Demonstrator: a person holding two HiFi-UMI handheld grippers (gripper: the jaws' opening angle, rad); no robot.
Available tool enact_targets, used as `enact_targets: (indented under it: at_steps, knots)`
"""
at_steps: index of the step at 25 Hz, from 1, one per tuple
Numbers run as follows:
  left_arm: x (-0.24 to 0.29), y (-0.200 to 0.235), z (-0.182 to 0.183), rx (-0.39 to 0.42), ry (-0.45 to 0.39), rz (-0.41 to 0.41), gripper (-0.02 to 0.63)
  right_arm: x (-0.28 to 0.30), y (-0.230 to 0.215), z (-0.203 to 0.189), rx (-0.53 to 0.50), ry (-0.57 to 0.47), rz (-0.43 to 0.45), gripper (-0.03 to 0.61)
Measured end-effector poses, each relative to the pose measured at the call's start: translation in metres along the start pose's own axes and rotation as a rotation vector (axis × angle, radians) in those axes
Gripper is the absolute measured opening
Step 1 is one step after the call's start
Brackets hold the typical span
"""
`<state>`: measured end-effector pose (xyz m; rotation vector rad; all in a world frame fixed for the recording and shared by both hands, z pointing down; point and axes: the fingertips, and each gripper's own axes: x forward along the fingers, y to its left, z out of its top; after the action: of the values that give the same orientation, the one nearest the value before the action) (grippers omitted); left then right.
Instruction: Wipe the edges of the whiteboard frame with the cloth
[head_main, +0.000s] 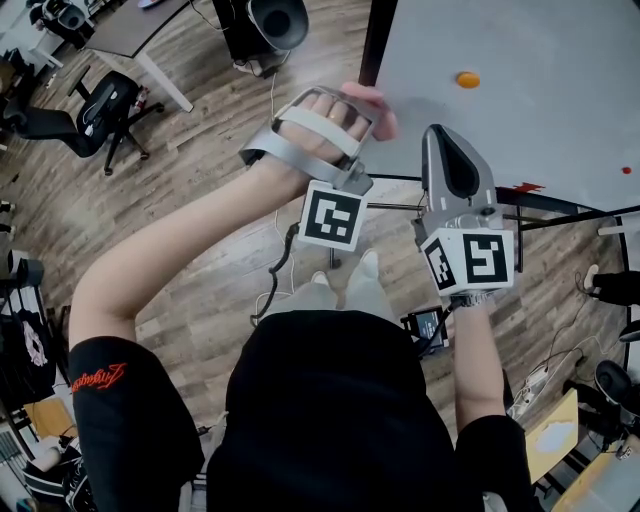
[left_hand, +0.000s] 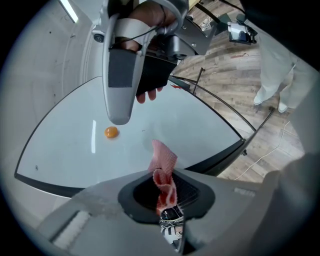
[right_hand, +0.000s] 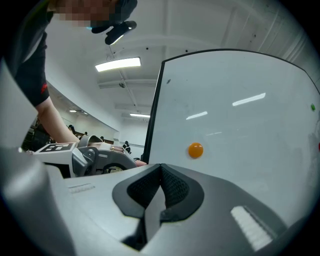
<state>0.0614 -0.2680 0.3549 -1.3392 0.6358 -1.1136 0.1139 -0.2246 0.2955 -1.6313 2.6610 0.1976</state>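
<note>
- Presently, left gripper (left_hand: 167, 200): my jaws are clamped tight on the cloth, which is pinched between the two dark pads. In the head view my hand (head_main: 335, 115) wraps its handle at the near left corner of the whiteboard, and its marker cube (head_main: 333, 216) faces up towards me.
- Cloth (left_hand: 164, 162): pink and crumpled. One bunched fold sits between the pads, and a loose flap stands out past the jaw tips. The flap shows against the white surface just beyond the near frame rail. I cannot tell whether it touches the board or the frame.
- Right gripper (right_hand: 160, 186): my jaws are pressed together with nothing between them. It is held just right of the left gripper, in front of the board's near edge, pointing at the board face.
- Whiteboard (head_main: 540, 50): pale and glossy, filling the far right of the head view, with ceiling lights reflected in it in the right gripper view.
- Frame (right_hand: 152, 115): a thin dark rail along the board's left edge, with another along the near edge.
- Orange magnet (head_main: 467, 79): round and stuck to the board face, well apart from the cloth and from both rails.
- Red mark (head_main: 525, 187): small, at the board's near edge, right of the right gripper.
- Wooden floor (head_main: 200, 290): grey-brown planks below me.
- Office chair (head_main: 100, 110): black, far left.
</note>
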Motion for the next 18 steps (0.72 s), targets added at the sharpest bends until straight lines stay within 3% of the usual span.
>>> enact_targets:
  at_steps: [18]
  knots:
    - [0.006,-0.03,0.001,-0.033,-0.013,-0.039,0.04,0.007,-0.001,-0.028,0.024,0.06,0.01,0.002]
